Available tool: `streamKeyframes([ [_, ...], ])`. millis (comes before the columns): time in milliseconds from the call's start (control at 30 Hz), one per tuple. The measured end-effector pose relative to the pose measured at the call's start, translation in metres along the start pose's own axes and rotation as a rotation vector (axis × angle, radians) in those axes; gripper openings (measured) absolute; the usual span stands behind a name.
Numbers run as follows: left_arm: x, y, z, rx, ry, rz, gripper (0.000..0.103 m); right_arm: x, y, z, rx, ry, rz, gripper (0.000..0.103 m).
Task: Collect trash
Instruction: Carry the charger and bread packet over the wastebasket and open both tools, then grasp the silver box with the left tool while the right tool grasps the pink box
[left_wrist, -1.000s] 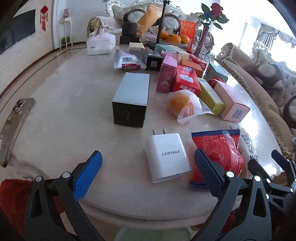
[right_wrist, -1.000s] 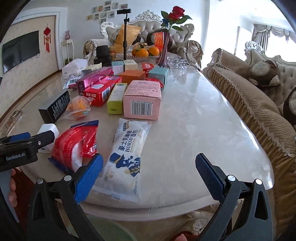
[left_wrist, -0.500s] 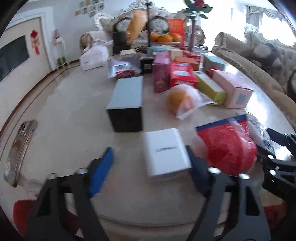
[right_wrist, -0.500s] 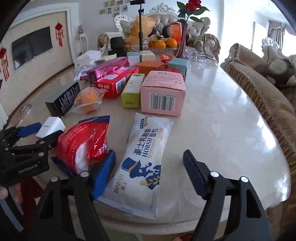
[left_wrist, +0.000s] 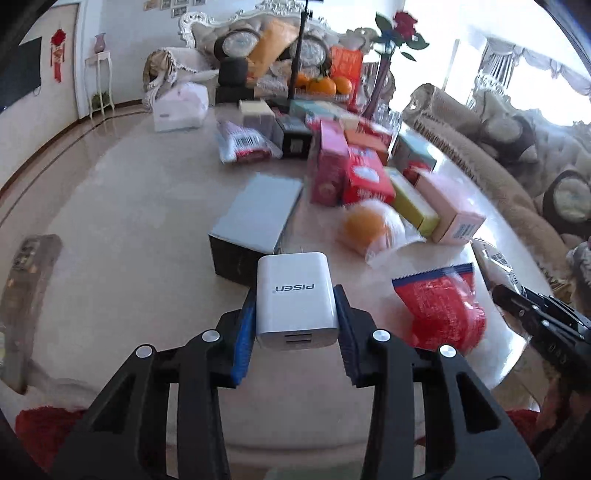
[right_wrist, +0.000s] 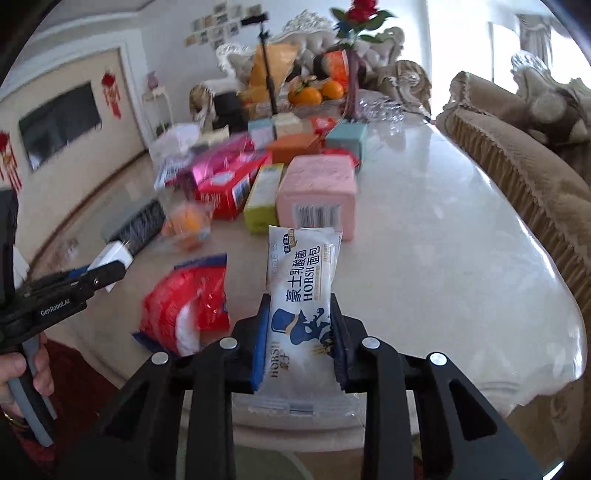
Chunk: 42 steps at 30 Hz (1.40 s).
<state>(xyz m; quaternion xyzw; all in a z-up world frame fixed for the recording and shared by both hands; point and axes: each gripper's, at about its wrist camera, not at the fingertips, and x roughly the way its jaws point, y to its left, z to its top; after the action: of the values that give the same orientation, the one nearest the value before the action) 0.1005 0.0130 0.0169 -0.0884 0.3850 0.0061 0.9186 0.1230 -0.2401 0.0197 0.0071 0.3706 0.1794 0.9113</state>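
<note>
My left gripper (left_wrist: 294, 334) is shut on a white PISEN charger (left_wrist: 295, 297) and holds it just above the marble table (left_wrist: 110, 229). My right gripper (right_wrist: 297, 341) is shut on a white HORSH bread packet (right_wrist: 301, 295), lifted at the table's near edge. A red snack bag (left_wrist: 441, 308) lies between the two grippers; it also shows in the right wrist view (right_wrist: 188, 306). The left gripper (right_wrist: 107, 271) shows at the left of the right wrist view with the charger (right_wrist: 112, 254) in it.
A black and grey box (left_wrist: 255, 225) lies just beyond the charger. A bagged orange (left_wrist: 369, 227), a pink box (right_wrist: 317, 192), a yellow-green box (right_wrist: 262, 197) and red boxes (left_wrist: 364, 177) crowd the middle. A phone (left_wrist: 27, 277) lies at the left. A sofa (right_wrist: 524, 162) runs along the right.
Both grippers moved forward and closed. The left one took hold of the charger, the right one took hold of the bread packet, and both things are lifted off the table.
</note>
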Motion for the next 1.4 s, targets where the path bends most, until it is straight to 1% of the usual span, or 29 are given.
streamKeyframes([
  [133, -0.032, 0.004, -0.004, 0.054, -0.023, -0.071, 0.039, -0.035, -0.002, -0.005, 0.034, -0.041, 0.043, 0.027],
  [200, -0.045, 0.002, -0.013, 0.066, 0.007, -0.148, 0.039, -0.057, 0.002, -0.015, 0.052, -0.06, 0.067, 0.027],
  [267, -0.059, -0.001, -0.028, 0.102, 0.024, -0.199, 0.039, -0.076, 0.006, -0.028, 0.069, -0.06, 0.11, 0.027],
  [333, -0.072, -0.009, -0.057, 0.16, 0.078, -0.259, 0.039, -0.093, 0.014, -0.05, 0.083, -0.021, 0.161, 0.027],
  [367, -0.074, -0.012, -0.071, 0.179, 0.119, -0.288, 0.039, -0.095, 0.018, -0.061, 0.089, 0.014, 0.184, 0.027],
  [400, -0.072, -0.017, -0.093, 0.2, 0.19, -0.323, 0.039, -0.094, 0.027, -0.082, 0.091, 0.079, 0.207, 0.027],
  [433, -0.067, -0.021, -0.109, 0.224, 0.241, -0.341, 0.039, -0.09, 0.034, -0.097, 0.09, 0.125, 0.202, 0.027],
  [467, -0.06, -0.027, -0.13, 0.261, 0.297, -0.35, 0.039, -0.084, 0.038, -0.111, 0.087, 0.169, 0.192, 0.027],
  [533, -0.034, -0.038, -0.168, 0.315, 0.418, -0.35, 0.039, -0.055, 0.046, -0.153, 0.123, 0.311, 0.173, 0.027],
  [567, -0.022, -0.04, -0.179, 0.319, 0.46, -0.356, 0.039, -0.044, 0.047, -0.166, 0.144, 0.355, 0.168, 0.027],
  [600, -0.004, -0.042, -0.195, 0.317, 0.526, -0.363, 0.039, -0.029, 0.048, -0.184, 0.169, 0.408, 0.159, 0.027],
  [667, 0.024, -0.044, -0.215, 0.315, 0.622, -0.365, 0.039, -0.004, 0.05, -0.21, 0.163, 0.486, 0.104, 0.027],
  [700, 0.033, -0.046, -0.221, 0.325, 0.648, -0.365, 0.039, 0.004, 0.051, -0.217, 0.158, 0.513, 0.088, 0.027],
  [767, 0.048, -0.048, -0.23, 0.332, 0.69, -0.368, 0.039, 0.014, 0.049, -0.228, 0.168, 0.555, 0.086, 0.027],
  [833, 0.064, -0.047, -0.236, 0.334, 0.715, -0.358, 0.04, 0.024, 0.048, -0.232, 0.176, 0.592, 0.076, 0.027],
  [867, 0.073, -0.046, -0.24, 0.335, 0.724, -0.334, 0.04, 0.027, 0.046, -0.233, 0.179, 0.595, 0.062, 0.027],
  [900, 0.076, -0.046, -0.244, 0.332, 0.728, -0.319, 0.052, 0.029, 0.046, -0.234, 0.176, 0.609, 0.05, 0.027],
  [933, 0.078, -0.04, -0.246, 0.32, 0.736, -0.309, 0.074, 0.033, 0.046, -0.235, 0.176, 0.622, 0.045, 0.028],
  [967, 0.081, -0.039, -0.248, 0.308, 0.742, -0.311, 0.082, 0.036, 0.047, -0.236, 0.177, 0.634, 0.036, 0.029],
  [1000, 0.084, -0.04, -0.247, 0.296, 0.758, -0.338, 0.085, 0.036, 0.047, -0.238, 0.171, 0.644, 0.037, 0.03],
  [1033, 0.086, -0.042, -0.249, 0.287, 0.769, -0.36, 0.086, 0.037, 0.046, -0.241, 0.166, 0.65, 0.046, 0.036],
  [1067, 0.087, -0.041, -0.25, 0.283, 0.774, -0.362, 0.086, 0.037, 0.047, -0.241, 0.155, 0.653, 0.021, 0.039],
  [1100, 0.086, -0.04, -0.25, 0.285, 0.766, -0.351, 0.086, 0.035, 0.044, -0.242, 0.152, 0.656, 0.003, 0.046],
  [1133, 0.087, -0.038, -0.25, 0.286, 0.755, -0.343, 0.089, 0.034, 0.042, -0.243, 0.159, 0.657, -0.007, 0.051],
  [1200, 0.083, -0.035, -0.247, 0.28, 0.725, -0.337, 0.091, 0.03, 0.037, -0.244, 0.184, 0.637, -0.006, 0.056],
  [1267, 0.075, -0.03, -0.24, 0.269, 0.693, -0.337, 0.092, 0.024, 0.035, -0.238, 0.191, 0.599, -0.011, 0.057],
  [1333, 0.058, -0.027, -0.224, 0.301, 0.624, -0.328, 0.091, 0.011, 0.038, -0.228, 0.176, 0.536, -0.013, 0.057],
  [1367, 0.049, -0.025, -0.217, 0.32, 0.594, -0.318, 0.091, 0.0, 0.042, -0.218, 0.147, 0.491, -0.009, 0.057],
  [1400, 0.031, -0.021, -0.204, 0.338, 0.532, -0.302, 0.091, -0.009, 0.045, -0.211, 0.118, 0.453, -0.012, 0.057],
])
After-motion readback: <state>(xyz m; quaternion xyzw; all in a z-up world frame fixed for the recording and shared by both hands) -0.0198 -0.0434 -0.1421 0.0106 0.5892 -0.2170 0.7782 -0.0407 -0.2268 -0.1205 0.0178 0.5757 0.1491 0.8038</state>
